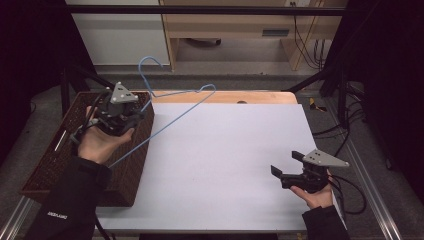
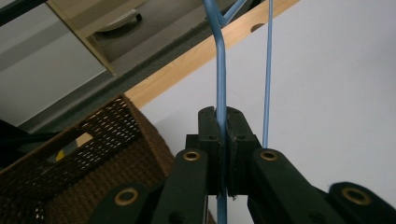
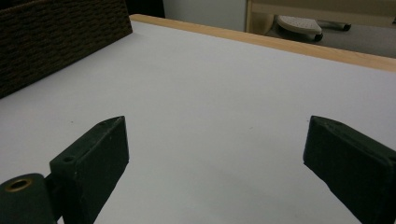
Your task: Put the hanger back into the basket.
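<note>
I see one blue wire hanger (image 1: 170, 107), and my left gripper (image 1: 131, 118) has it: in the left gripper view the jaws are pressed together on one strand of the wire (image 2: 220, 93), with a second strand running just beside them on the right. From the high view the hanger is lifted off the counter (image 1: 225, 150), tilted, its hook (image 1: 147, 64) up toward the far edge and its long bottom wire slanting down over the corner of the one brown wicker basket (image 1: 55, 155) (what lies inside I cannot tell). The basket sits at the left end of the counter, and my left hand (image 1: 100, 142) hovers above it. My right gripper (image 1: 285, 167) is well apart, low over the near right part of the white surface, its two jaws spread wide with nothing between them. In the right gripper view I see bare white counter between them and the basket wall (image 3: 56, 42) at the upper left.
</note>
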